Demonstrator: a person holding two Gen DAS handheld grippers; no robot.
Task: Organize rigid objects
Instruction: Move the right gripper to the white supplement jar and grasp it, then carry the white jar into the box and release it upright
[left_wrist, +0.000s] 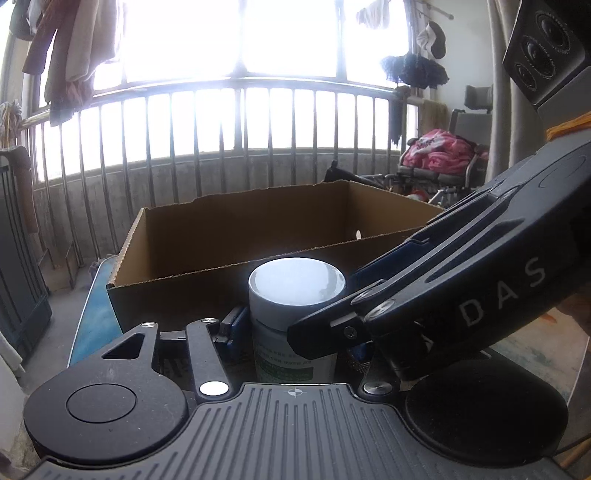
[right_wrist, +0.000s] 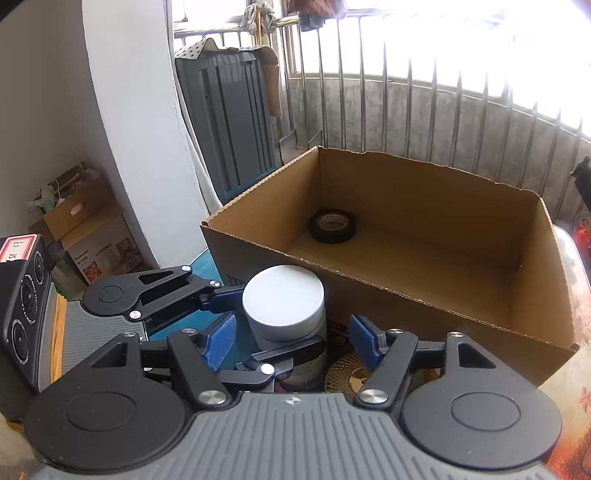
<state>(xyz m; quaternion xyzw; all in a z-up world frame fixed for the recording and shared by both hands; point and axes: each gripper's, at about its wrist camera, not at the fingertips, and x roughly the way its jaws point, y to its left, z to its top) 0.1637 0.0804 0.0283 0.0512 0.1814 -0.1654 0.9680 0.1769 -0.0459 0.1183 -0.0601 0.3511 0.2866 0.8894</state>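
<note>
1. The left gripper (right_wrist: 284, 325) is closing on the white-capped jar (right_wrist: 284, 306): in the right wrist view one blue pad (right_wrist: 229, 293) is pressing the cap's 9 o'clock side, and the other finger is crossing the jar's body at 6 o'clock. I judge this a firm hold, though the far contact is partly hidden.
2. The right gripper (right_wrist: 291, 341) is standing wide, its blue pads (right_wrist: 221, 341) well apart and holding nothing; the jar is sitting between and just beyond them, at 12 o'clock.
3. In the left wrist view the jar (left_wrist: 295, 295) is standing upright at 12 o'clock, just in front of the cardboard box (left_wrist: 184, 291), outside it.
4. A gold ridged disc (right_wrist: 349, 373) is lying beside the jar at its 4 o'clock, near the right pad.
5. The cardboard box (right_wrist: 406, 291) is sitting open, with a black tape roll (right_wrist: 332, 226) lying flat in its far-left corner.
6. Progress, as I judge it: one item is boxed, the jar is being taken up, and the disc is waiting.
7. Count: one jar, one tape roll, one disc, one box, two grippers.
</note>
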